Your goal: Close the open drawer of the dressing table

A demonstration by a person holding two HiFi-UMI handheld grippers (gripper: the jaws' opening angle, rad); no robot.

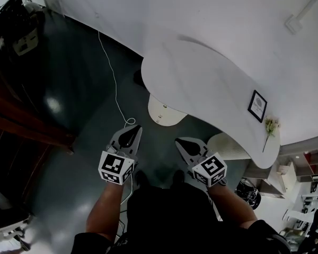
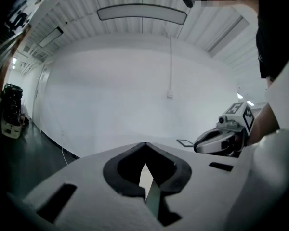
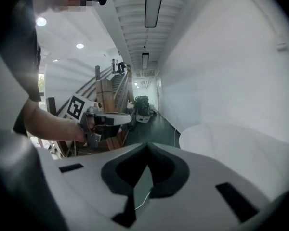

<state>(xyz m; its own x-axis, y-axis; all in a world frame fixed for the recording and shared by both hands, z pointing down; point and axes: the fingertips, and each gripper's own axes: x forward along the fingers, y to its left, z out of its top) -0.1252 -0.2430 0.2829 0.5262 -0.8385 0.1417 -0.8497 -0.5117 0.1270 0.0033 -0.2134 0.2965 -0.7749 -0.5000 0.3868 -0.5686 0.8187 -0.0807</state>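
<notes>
Holding left claw and right claw tips-together, empty, short of drawer under bench. Risks skewing it with an off-centre shove, or tripping on floor cable.

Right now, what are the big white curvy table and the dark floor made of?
The white curved dressing table top looks like smooth matt painted board or laminate; no grain shows. The dark floor looks like glossy coated concrete, perhaps: it shines with glare.
</notes>
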